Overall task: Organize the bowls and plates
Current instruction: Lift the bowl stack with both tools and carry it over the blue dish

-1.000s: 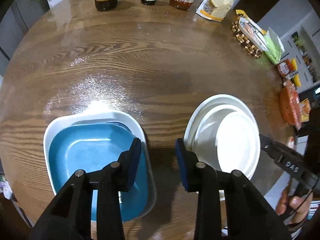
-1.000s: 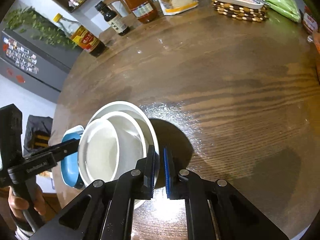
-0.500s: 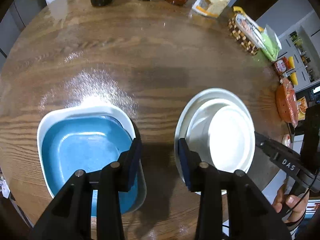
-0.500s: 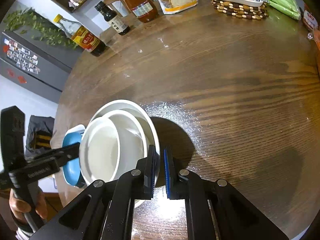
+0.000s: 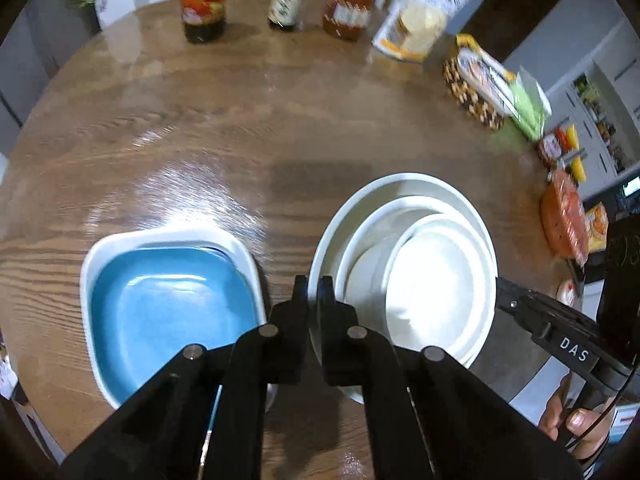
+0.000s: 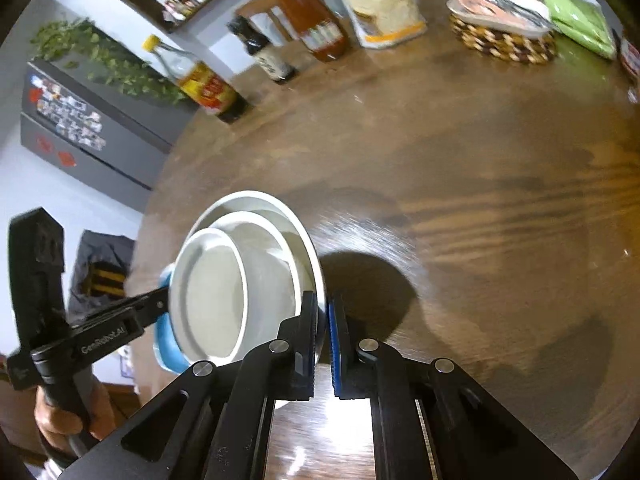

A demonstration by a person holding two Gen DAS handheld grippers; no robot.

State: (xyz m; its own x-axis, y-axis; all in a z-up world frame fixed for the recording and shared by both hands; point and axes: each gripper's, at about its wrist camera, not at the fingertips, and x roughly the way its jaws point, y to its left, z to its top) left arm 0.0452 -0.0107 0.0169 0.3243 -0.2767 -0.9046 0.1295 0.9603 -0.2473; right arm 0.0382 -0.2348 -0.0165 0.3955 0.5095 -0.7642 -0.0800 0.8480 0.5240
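Three nested white bowls [image 5: 404, 276] stand as one stack on the round wooden table [image 5: 240, 128]. My left gripper [image 5: 314, 296] is shut on the left rim of the largest bowl. My right gripper [image 6: 323, 316] is shut on the same bowl's opposite rim, and it shows in the left wrist view as a black arm [image 5: 544, 324]. The stack [image 6: 240, 280] looks slightly raised and tilted. Left of it a blue square plate [image 5: 168, 312] lies inside a white square dish [image 5: 90, 264]; only a blue edge [image 6: 168, 344] shows in the right wrist view.
Three bottles [image 5: 204, 0] and a snack bag [image 5: 420, 20] line the far table edge. A woven basket [image 5: 476, 88], a green packet [image 5: 532, 108] and orange packets [image 5: 564, 216] sit along the right edge. A person's hand [image 6: 60, 420] grips the left handle.
My left gripper's jaws went from wide open to shut on the big bowl's left rim. The bowl stack has shifted a little upward in both views.
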